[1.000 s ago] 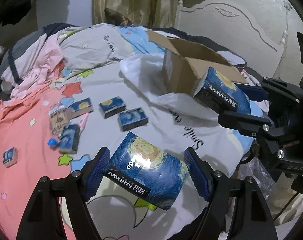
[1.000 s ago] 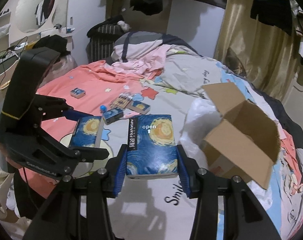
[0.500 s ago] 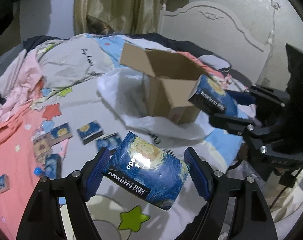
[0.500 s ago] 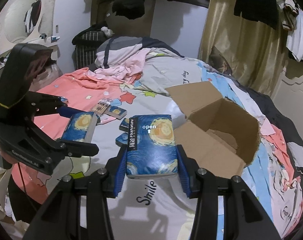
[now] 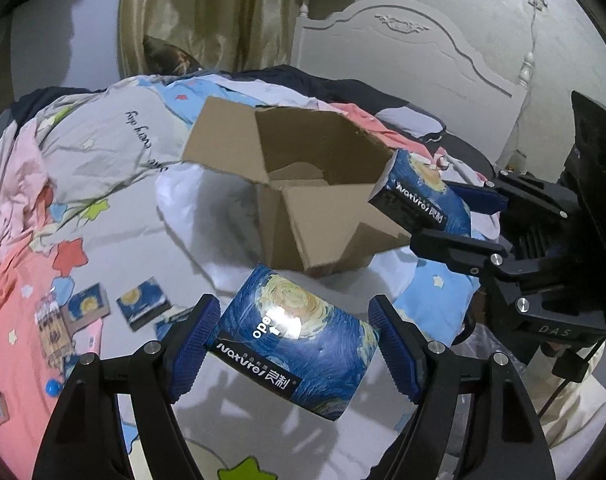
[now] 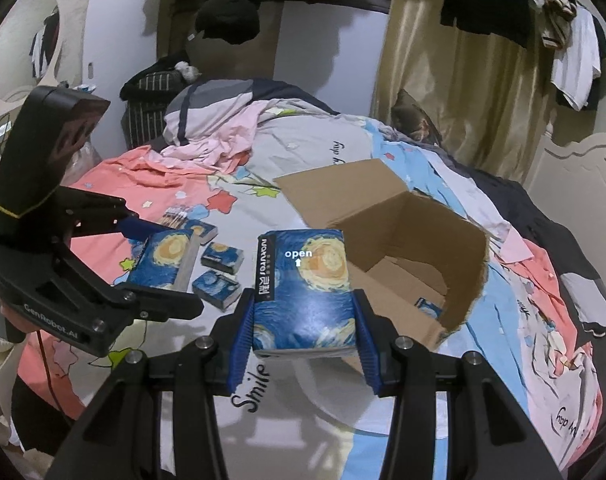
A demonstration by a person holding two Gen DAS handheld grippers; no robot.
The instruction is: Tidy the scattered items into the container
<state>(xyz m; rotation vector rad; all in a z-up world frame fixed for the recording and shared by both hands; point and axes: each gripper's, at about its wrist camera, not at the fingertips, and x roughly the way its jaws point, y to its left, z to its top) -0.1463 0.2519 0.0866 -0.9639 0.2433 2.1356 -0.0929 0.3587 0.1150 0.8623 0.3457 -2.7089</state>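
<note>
The bed [image 6: 231, 364] is the whole work surface, and on it the open cardboard box [image 6: 431, 236] stands with flaps raised, one small pack already on its floor. By my reading the carry step is in hand: both hands bring a load toward the box and the drop is not yet made.

The right gripper [image 6: 301, 346] has its fingers pinched on the sides of a starry-blue tissue pack [image 6: 303, 284], hanging just before the box's near wall. The left gripper [image 5: 293, 354] clamps a second tissue pack [image 5: 291, 340] across its length, short of the box.

Next, each pack must clear the near rim and flap edges, then be let go over the opening. The mouth is roomy, but two grippers side by side crowd it; going one at a time seems safer.

Several small tissue packs [image 6: 219, 286] lie on the sheet, waiting.
</note>
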